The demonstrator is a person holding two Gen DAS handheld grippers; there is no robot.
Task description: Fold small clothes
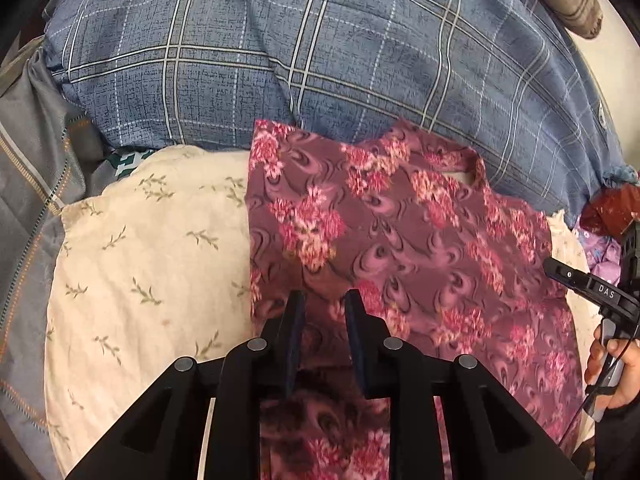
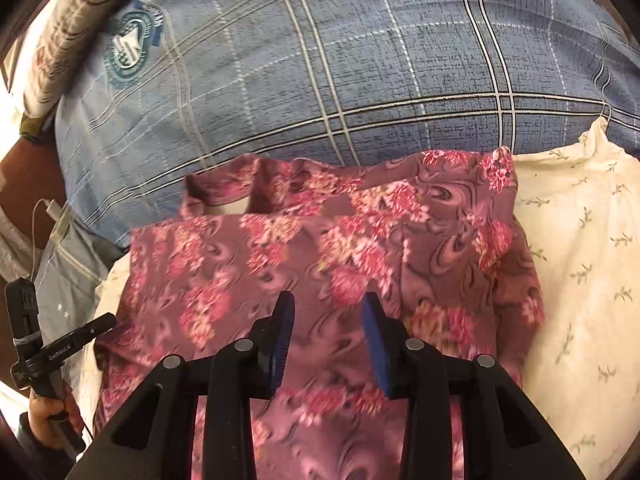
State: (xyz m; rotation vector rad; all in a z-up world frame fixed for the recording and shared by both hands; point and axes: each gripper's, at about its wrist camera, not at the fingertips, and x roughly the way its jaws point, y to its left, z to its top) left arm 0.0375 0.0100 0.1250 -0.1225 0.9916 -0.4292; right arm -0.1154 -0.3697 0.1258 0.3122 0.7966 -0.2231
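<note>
Starting at my left, the cream sprigged cloth [image 1: 140,264] is what carries the work; it is spread over a bed with a blue plaid cover [image 1: 320,60] rising behind its far edge. The floral garment [image 1: 400,240], mauve with pink blossoms, lies flat on that cloth, toward its right side in my left camera, its top reaching the far edge where cream meets plaid.

My left gripper [image 1: 325,300] hangs over the near part of the garment. Its jaws stand a little apart and are easing wider, and I see fabric beyond them but nothing pressed between the pads, so I read it as holding nothing.

Moving across, the garment's left border runs straight and crisp, which I take to be a fold already made along that side. In my right camera a second layer seems to lie over the body, with a seam running down near the middle, and the neckline [image 2: 240,204] shows at the far left corner, a sliver of cream visible through it.

My right gripper [image 2: 329,308] hovers above the middle of the garment, jaws parted, blue pads clear of the cloth, gripping nothing.

My judgement: the piece is laid out and at least one lengthwise fold is in. Left to do are any remaining side fold and the crosswise fold that brings the near hem up toward the neckline. The near hem is hidden under my grippers, so I cannot tell how it lies.
</note>
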